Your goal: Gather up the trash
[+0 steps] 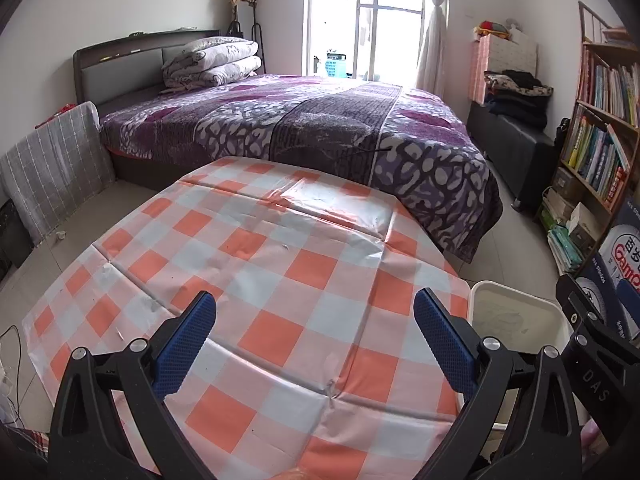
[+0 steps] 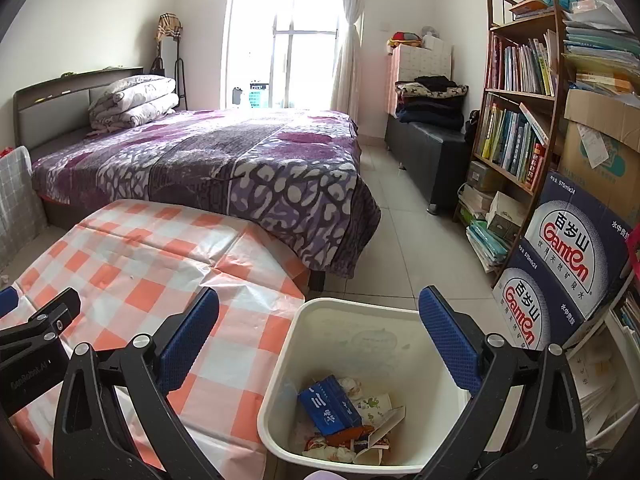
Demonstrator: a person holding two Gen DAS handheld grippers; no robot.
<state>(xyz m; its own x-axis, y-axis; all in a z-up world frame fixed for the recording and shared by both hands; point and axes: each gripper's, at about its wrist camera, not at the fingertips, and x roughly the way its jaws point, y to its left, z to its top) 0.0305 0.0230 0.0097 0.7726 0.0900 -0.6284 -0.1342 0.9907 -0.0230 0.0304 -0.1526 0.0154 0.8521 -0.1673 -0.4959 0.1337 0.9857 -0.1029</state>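
A white bin (image 2: 280,392) stands on the floor right of the table and holds trash: a blue carton (image 2: 330,404), crumpled paper (image 2: 376,402) and wrappers (image 2: 344,438). My right gripper (image 2: 318,312) is open and empty, held above the bin. My left gripper (image 1: 314,312) is open and empty over the table with the orange and white checked cloth (image 1: 256,264). The bin's rim also shows in the left wrist view (image 1: 516,292). The left gripper shows at the left edge of the right wrist view (image 2: 36,320).
A bed with a purple cover (image 1: 304,124) stands behind the table. A bookshelf (image 2: 516,112) and stacked water cartons (image 2: 568,256) line the right wall. A dark bench with folded clothes (image 2: 428,136) stands by the window. Tiled floor (image 2: 408,240) runs between bed and shelf.
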